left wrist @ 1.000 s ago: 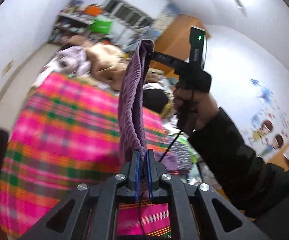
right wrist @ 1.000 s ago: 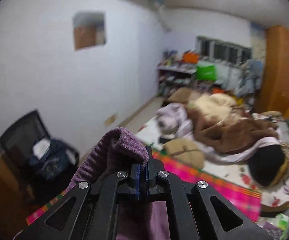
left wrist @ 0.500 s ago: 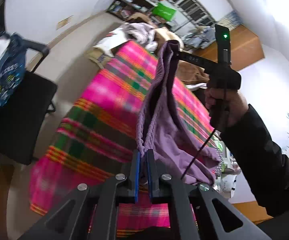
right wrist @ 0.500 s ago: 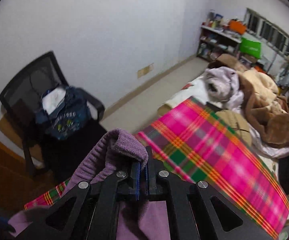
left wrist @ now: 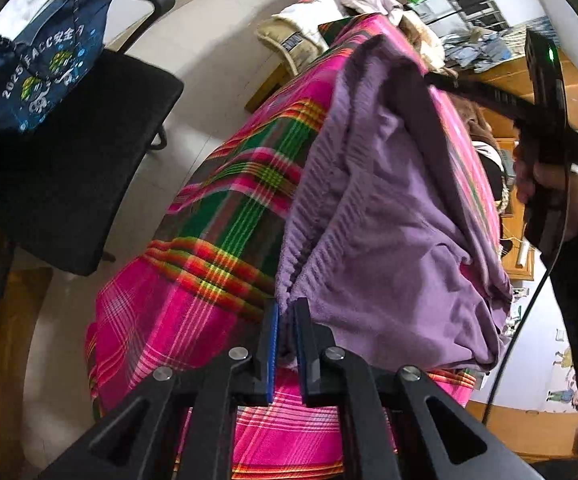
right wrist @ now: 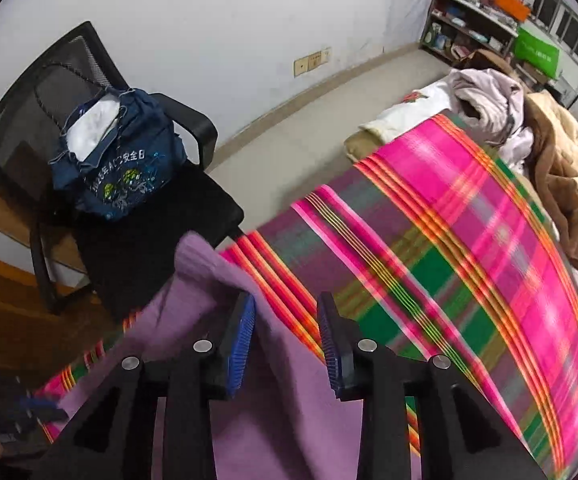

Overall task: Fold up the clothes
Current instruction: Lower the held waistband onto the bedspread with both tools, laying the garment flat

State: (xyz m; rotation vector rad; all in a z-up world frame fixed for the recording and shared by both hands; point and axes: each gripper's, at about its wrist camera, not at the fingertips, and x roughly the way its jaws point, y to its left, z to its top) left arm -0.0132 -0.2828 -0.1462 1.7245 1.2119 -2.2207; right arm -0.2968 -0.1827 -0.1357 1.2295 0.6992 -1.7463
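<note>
Purple ribbed fleece garment drapes over plaid blanket.

A black mesh office chair stands against a pale wall, a dark blue bag on it. Farther along the wall, cluttered shelves stand beneath barred windows.
</note>
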